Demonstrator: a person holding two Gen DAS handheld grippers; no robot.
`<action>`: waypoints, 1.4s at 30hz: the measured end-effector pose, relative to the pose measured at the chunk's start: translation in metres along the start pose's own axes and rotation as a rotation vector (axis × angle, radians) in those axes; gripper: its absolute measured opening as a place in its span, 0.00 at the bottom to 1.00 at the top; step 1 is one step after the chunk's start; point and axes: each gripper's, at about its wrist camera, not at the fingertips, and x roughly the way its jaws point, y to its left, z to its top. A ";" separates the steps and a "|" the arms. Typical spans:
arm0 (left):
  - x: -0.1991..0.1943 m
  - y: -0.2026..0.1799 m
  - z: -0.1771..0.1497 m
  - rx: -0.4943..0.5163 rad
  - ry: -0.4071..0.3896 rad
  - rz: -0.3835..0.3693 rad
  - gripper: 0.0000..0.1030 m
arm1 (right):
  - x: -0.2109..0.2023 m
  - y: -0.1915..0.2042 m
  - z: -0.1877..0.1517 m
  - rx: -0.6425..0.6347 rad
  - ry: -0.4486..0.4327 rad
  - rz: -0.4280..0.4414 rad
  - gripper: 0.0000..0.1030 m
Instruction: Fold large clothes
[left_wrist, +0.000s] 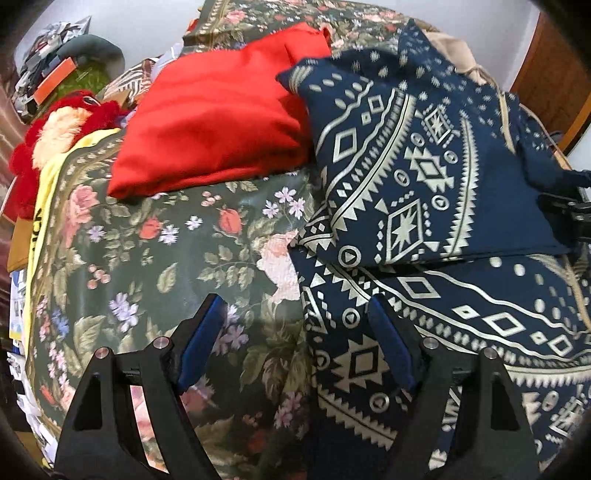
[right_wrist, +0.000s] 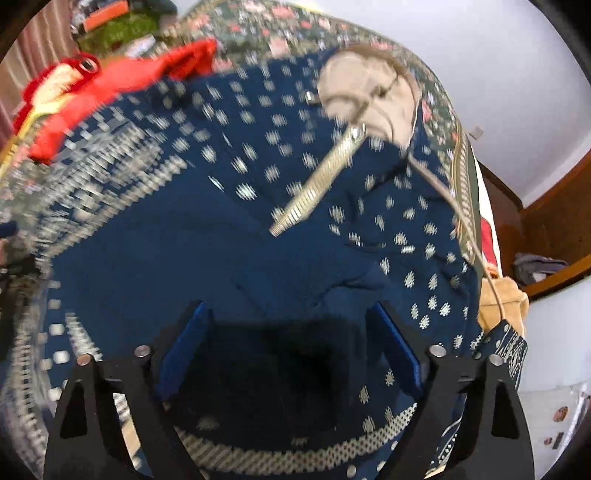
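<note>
Left jaws: your left gripper (left_wrist: 295, 343) stands spread wide with nothing between the blue pads; the left finger hangs over the dark green floral bedspread (left_wrist: 147, 266), the right finger over the edge of the garment.

Right jaws: your right gripper (right_wrist: 291, 350) is also spread, empty, with navy cloth filling the gap beneath it; whether the pads touch the cloth cannot be told.

Garment look: the large navy blue cloth garment with cream geometric print (left_wrist: 424, 177) shows diamonds, zigzag bands and dotted circles along its border, and small scattered cream motifs on its plainer part (right_wrist: 258, 155). One part is folded over and lies on top of the lower layer. In the right wrist view a cream ribbed strip (right_wrist: 317, 181) crosses it at a slant, and that view is motion-blurred.

Writing: the yellow cloth (left_wrist: 44, 206) at the bedspread's left edge carries dark lettering, too cut off to read.

Garment position: it lies on the bedspread, ahead and to the right of your left jaws, directly under your right jaws.

Neighbours: a folded red cloth (left_wrist: 214, 122) sits beyond on the bedspread, just beside the garment's far left corner; a beige fabric item with a thin cord (right_wrist: 369, 88) rests at the far edge; a red fluffy toy (left_wrist: 55, 129) lies far left.
</note>
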 end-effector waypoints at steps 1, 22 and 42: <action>0.003 0.000 0.001 0.003 0.001 0.003 0.77 | 0.002 -0.003 -0.001 0.024 -0.011 0.020 0.76; 0.019 0.016 0.020 -0.076 -0.016 0.071 0.77 | -0.105 -0.102 -0.009 0.337 -0.341 0.041 0.17; 0.028 0.006 0.034 -0.142 -0.008 0.101 0.78 | -0.043 -0.154 -0.119 0.679 -0.036 0.110 0.56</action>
